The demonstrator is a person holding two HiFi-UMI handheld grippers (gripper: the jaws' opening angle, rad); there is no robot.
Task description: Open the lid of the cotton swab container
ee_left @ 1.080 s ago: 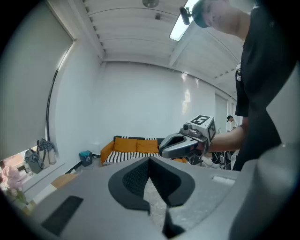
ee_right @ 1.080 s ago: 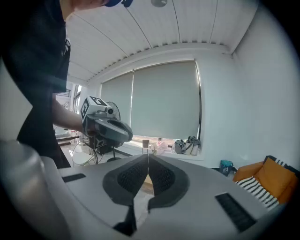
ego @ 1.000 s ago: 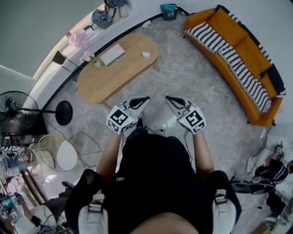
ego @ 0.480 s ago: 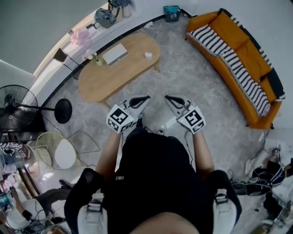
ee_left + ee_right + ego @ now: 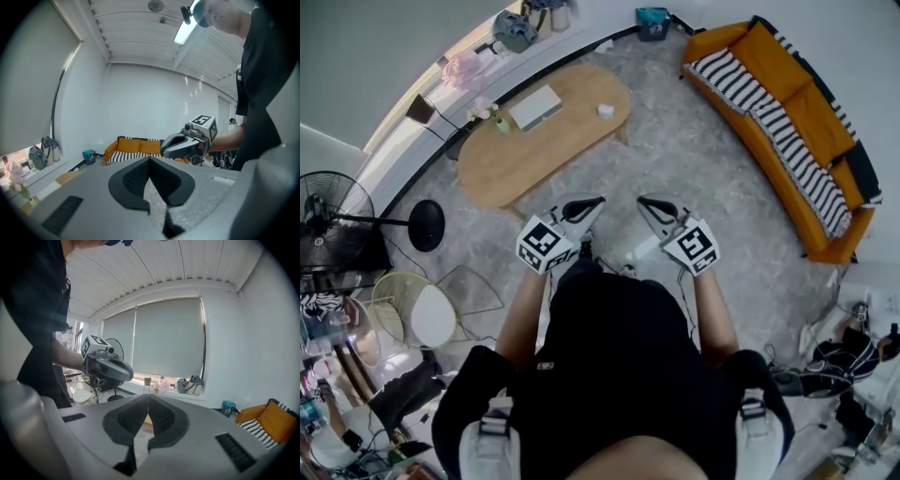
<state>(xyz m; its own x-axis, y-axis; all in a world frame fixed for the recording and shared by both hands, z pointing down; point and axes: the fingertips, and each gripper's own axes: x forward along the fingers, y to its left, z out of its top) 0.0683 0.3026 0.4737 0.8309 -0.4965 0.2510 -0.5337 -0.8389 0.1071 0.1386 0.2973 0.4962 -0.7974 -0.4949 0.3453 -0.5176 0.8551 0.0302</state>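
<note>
Head view shows the left gripper (image 5: pixel 596 201) and right gripper (image 5: pixel 643 200) held side by side over the grey carpet (image 5: pixel 694 141), each with its jaws pressed together and empty. The cotton swab container (image 5: pixel 606 111), seen only as a small white item, sits on the oval wooden surface (image 5: pixel 516 161), well apart from both.

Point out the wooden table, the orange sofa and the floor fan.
wooden table (image 5: pixel 523 161): head view, bare top near its middle.
orange sofa (image 5: pixel 817 111): head view, a back cushion.
floor fan (image 5: pixel 426 227): head view, its round black base.
</note>
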